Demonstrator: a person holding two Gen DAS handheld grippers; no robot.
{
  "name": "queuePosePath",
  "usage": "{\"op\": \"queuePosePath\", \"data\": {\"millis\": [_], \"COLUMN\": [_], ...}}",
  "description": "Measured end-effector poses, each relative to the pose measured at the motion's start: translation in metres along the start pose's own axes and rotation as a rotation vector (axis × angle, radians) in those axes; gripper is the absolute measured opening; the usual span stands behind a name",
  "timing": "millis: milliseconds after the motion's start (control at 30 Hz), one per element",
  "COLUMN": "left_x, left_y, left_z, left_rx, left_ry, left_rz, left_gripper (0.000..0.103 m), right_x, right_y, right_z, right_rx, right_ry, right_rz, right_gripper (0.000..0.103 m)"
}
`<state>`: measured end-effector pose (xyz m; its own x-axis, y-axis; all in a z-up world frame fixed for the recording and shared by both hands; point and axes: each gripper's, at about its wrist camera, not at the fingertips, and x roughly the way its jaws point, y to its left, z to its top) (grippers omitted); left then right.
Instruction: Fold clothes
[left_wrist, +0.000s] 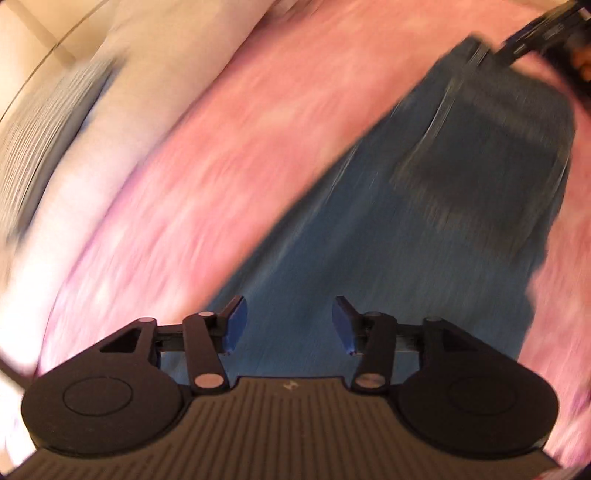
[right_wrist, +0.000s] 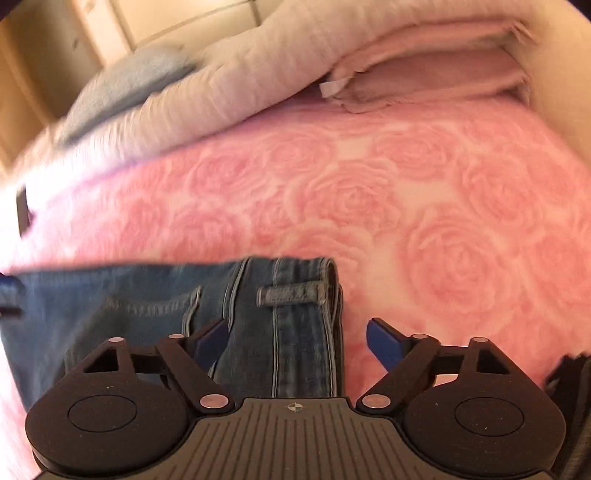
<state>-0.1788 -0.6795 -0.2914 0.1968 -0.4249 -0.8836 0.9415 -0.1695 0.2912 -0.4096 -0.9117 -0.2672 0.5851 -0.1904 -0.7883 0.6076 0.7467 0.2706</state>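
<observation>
Left gripper (left_wrist: 288, 325): jaws wide apart, nothing between the blue pads; it hangs over the leg part of the jeans (left_wrist: 369, 229), and the left view is smeared with motion blur.

Jeans, left view: they run from under the gripper up and to the right, with a back pocket (left_wrist: 476, 162) showing, so they lie back side up on the pink blanket (left_wrist: 258, 129).

Right gripper (right_wrist: 295, 345): jaws spread wide and empty, straddling the waistband edge (right_wrist: 328, 295); the left pad sits over the denim, the right pad over bare blanket.

Jeans, right view (right_wrist: 147, 314): the belt loop (right_wrist: 288, 293) and the stacked seams at the waistband suggest the legs may be laid one over the other lengthwise, though the blur leaves this unsure.

Progress: at most an early fold looks done; folding across the length is not yet done, and neither gripper has a hold.

Edges: the waistband end is crisp and just ahead of the right gripper, a fair place to pinch; the far long edge of the denim lies straight against the blanket.

Open room: the rose-patterned blanket (right_wrist: 406, 192) is bare to the right and ahead of the jeans.

Limits: the pale quilt (right_wrist: 240, 85) and folded pink towels (right_wrist: 436, 74) bound the far side.
</observation>
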Motion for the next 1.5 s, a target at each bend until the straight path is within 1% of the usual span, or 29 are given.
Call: {"op": "queuePosePath", "data": {"millis": [67, 200, 300, 367, 433, 500, 533, 600, 633, 667, 700, 733, 767, 800, 867, 933, 1033, 1100, 1200, 1300, 1400, 1500], "left_x": [0.015, 0.036, 0.052, 0.068, 0.085, 0.100, 0.107, 0.118, 0.123, 0.122, 0.119, 0.115, 0.107, 0.097, 0.074, 0.049, 0.008, -0.015, -0.044, -0.064, -0.073, -0.076], "left_y": [-0.013, -0.038, -0.054, -0.060, -0.067, -0.069, -0.069, -0.066, -0.066, -0.065, -0.064, -0.063, -0.060, -0.058, -0.046, -0.028, -0.002, 0.009, 0.015, 0.015, 0.018, 0.026], "left_z": [0.030, 0.074, 0.095, 0.104, 0.111, 0.114, 0.115, 0.116, 0.116, 0.116, 0.115, 0.114, 0.111, 0.107, 0.091, 0.066, 0.014, -0.026, -0.088, -0.142, -0.191, -0.237], "left_rx": [0.053, 0.156, 0.194, 0.209, 0.218, 0.217, 0.217, 0.197, 0.189, 0.185, 0.182, 0.178, 0.175, 0.172, 0.145, 0.091, 0.012, -0.009, 0.007, 0.017, 0.014, 0.009], "left_ry": [-0.043, -0.087, -0.092, -0.072, -0.045, -0.023, -0.013, 0.007, 0.015, 0.016, 0.015, 0.013, 0.008, 0.002, -0.002, 0.016, 0.080, 0.138, 0.230, 0.298, 0.326, 0.340], "left_rz": [-0.038, -0.094, -0.132, -0.143, -0.146, -0.107, -0.085, -0.073, -0.070, -0.064, -0.057, -0.049, -0.035, -0.019, 0.016, 0.056, 0.122, 0.174, 0.233, 0.261, 0.279, 0.296], "left_gripper": [0.048, 0.048, 0.048, 0.048, 0.048, 0.048, 0.049, 0.051, 0.056, 0.057, 0.057, 0.053, 0.047, 0.047, 0.048, 0.048, 0.051, 0.053, 0.055, 0.055, 0.056, 0.056], "right_x": [0.007, 0.020, 0.023, 0.017, 0.008, -0.001, -0.001, 0.008, 0.015, 0.025, 0.035, 0.045, 0.048, 0.045, 0.036, 0.016, -0.014, -0.028, -0.038, -0.039, -0.032, -0.022], "right_y": [-0.003, -0.002, 0.006, 0.010, 0.005, -0.011, -0.020, -0.035, -0.041, -0.045, -0.049, -0.053, -0.055, -0.053, -0.050, -0.042, -0.022, -0.002, 0.034, 0.073, 0.120, 0.178], "right_z": [-0.001, -0.007, -0.018, -0.028, -0.032, -0.029, -0.027, -0.022, -0.020, -0.017, -0.015, -0.015, -0.015, -0.015, -0.016, -0.020, -0.032, -0.043, -0.058, -0.069, -0.071, -0.072], "right_rx": [0.040, 0.101, 0.124, 0.120, 0.136, 0.190, 0.212, 0.216, 0.203, 0.175, 0.149, 0.132, 0.121, 0.114, 0.104, 0.113, 0.108, 0.075, 0.027, 0.014, -0.016, -0.115], "right_ry": [-0.004, -0.002, 0.003, -0.003, -0.043, -0.102, -0.113, -0.111, -0.103, -0.088, -0.069, -0.046, -0.036, -0.043, -0.059, -0.078, -0.086, -0.068, -0.023, 0.012, 0.040, 0.046], "right_rz": [0.056, 0.181, 0.264, 0.275, 0.256, 0.207, 0.186, 0.150, 0.127, 0.099, 0.071, 0.055, 0.054, 0.051, 0.049, 0.041, 0.044, 0.049, 0.064, 0.098, 0.149, 0.170], "right_gripper": [0.085, 0.085, 0.085, 0.085, 0.085, 0.085, 0.085, 0.085, 0.085, 0.085, 0.085, 0.085, 0.085, 0.085, 0.085, 0.085, 0.085, 0.086, 0.086, 0.087, 0.087, 0.087]}}
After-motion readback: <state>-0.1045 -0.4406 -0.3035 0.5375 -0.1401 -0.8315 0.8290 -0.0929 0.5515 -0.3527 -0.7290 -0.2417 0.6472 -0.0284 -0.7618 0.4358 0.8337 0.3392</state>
